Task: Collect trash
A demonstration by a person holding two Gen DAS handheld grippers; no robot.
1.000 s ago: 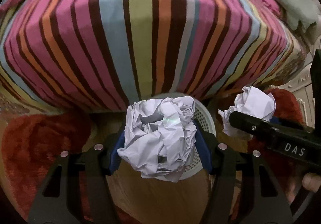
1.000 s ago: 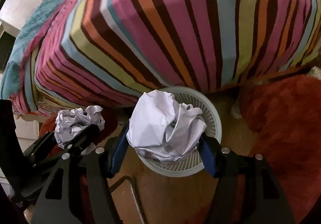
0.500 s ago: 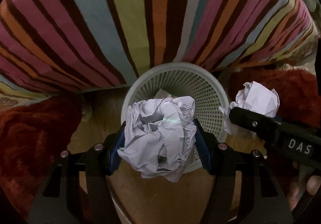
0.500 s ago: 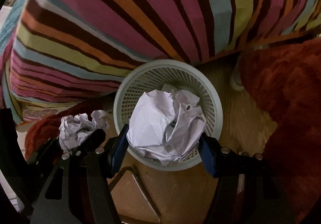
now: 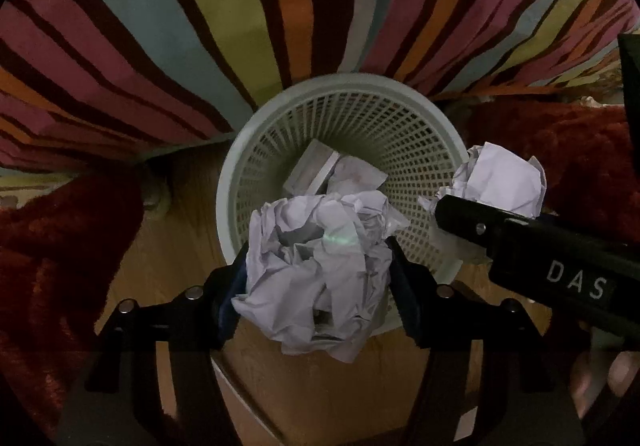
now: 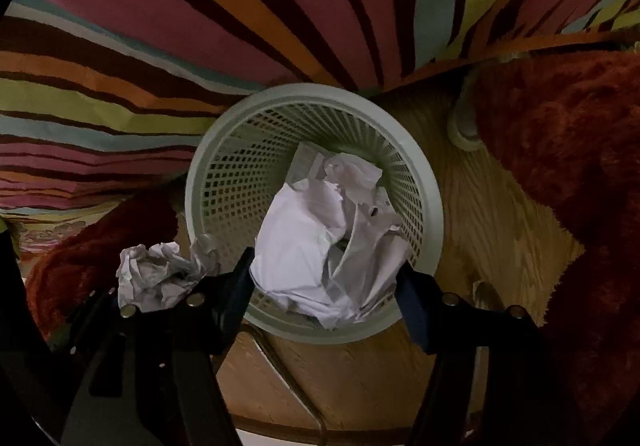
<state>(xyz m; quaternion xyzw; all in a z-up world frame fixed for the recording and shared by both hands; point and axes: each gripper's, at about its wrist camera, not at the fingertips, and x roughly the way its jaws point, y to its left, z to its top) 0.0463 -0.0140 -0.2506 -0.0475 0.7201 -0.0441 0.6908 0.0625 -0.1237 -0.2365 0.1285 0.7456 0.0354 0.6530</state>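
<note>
Crumpled paper (image 5: 316,270), perforated plastic basket (image 5: 240,166)

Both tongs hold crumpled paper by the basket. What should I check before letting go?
1. Left tongs on left paper ball: ok; the jaws have just been opening slightly, with the ball between the pads.
2. Right tongs on right paper ball: ok.
3. Right paper ball above the basket opening: ok.
4. Left paper ball above the opening: cannot tell; it looks level with the near rim.
5. Room in the basket: ok; only a few scraps at the bottom.
</note>
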